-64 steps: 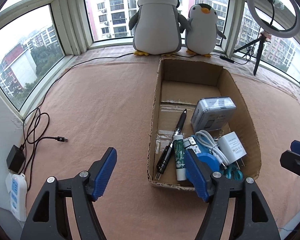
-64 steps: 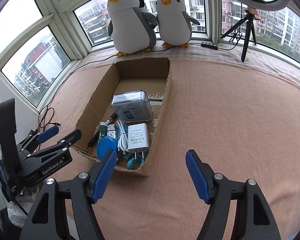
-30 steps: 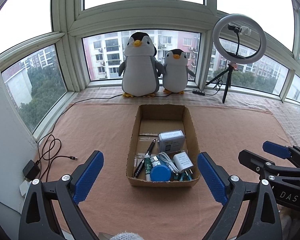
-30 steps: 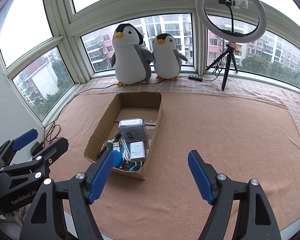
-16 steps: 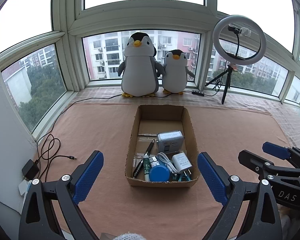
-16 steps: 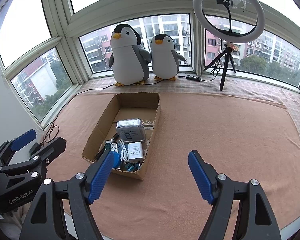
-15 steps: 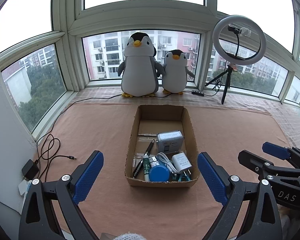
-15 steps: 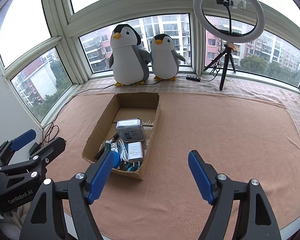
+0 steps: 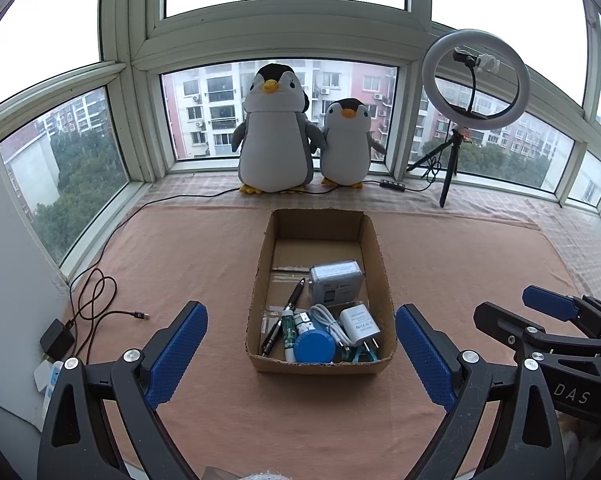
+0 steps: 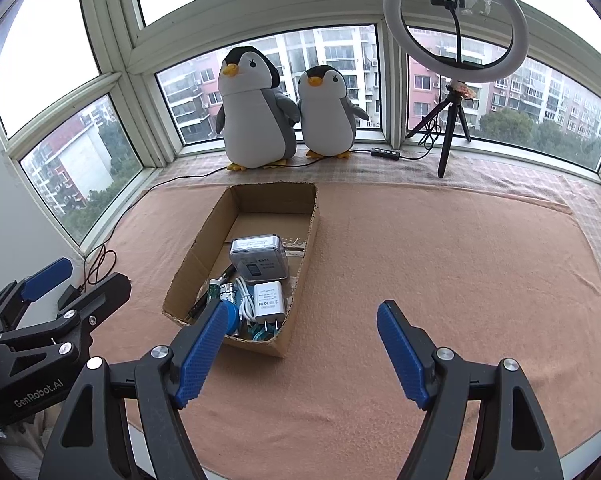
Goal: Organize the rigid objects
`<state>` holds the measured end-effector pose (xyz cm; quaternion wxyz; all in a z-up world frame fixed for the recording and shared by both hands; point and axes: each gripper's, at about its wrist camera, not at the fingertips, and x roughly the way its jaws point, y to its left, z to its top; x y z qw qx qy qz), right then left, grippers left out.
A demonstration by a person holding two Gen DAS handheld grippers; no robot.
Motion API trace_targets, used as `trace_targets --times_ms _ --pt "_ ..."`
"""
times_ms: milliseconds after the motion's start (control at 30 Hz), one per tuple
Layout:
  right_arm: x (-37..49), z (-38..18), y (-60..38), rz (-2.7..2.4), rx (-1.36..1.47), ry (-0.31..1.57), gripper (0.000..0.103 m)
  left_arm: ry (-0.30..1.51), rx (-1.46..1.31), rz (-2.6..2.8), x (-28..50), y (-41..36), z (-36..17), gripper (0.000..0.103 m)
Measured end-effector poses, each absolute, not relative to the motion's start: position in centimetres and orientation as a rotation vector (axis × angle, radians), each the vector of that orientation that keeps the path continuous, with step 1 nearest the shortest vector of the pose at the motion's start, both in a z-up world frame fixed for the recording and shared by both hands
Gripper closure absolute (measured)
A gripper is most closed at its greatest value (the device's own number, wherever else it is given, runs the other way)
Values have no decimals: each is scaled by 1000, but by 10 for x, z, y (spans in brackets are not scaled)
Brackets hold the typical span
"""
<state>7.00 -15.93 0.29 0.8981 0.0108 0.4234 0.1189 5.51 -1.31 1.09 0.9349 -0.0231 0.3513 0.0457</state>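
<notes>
Seen from the left hand-held gripper [image 9: 300, 350], the things run left to right as follows. Off to its far left, a black charger and cable [image 9: 80, 316] lie on the cloth-covered bench [image 9: 188, 264]. Straight ahead, framed between its 2 blue pads, stands the cardboard box [image 9: 260, 300] that holds the task's things: a black pen [image 9: 286, 320] along the left wall, a green-labelled tube [image 9: 287, 330] beside it, a blue round lid [image 9: 314, 346] at the near end, a white cable [image 9: 332, 322], a white plug adapter [image 9: 358, 326] and, further in, a grey tin [image 9: 334, 286]. The far half of the box is bare. Its jaws stand wide and released, nothing between them.

To the right, the right hand-held gripper [image 10: 300, 350] is also released, jaws apart and empty, hovering over bare cloth with the box ahead and to its left.

No rigid item lies loose on the bench outside the box, so the gathering step looks done, and both tools sit back from the work as if at rest. If anything remains, I judge it is tidying inside the box: the near end is crowded, so a next move would call for a descent into the box and a narrow grip on 1 item without dragging the cable.
</notes>
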Motion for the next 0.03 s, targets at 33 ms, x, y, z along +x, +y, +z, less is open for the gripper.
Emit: trace_targets --times_ms 33 --pt "70 3 -160 246 23 877 29 720 -47 95 56 -13 10 6"
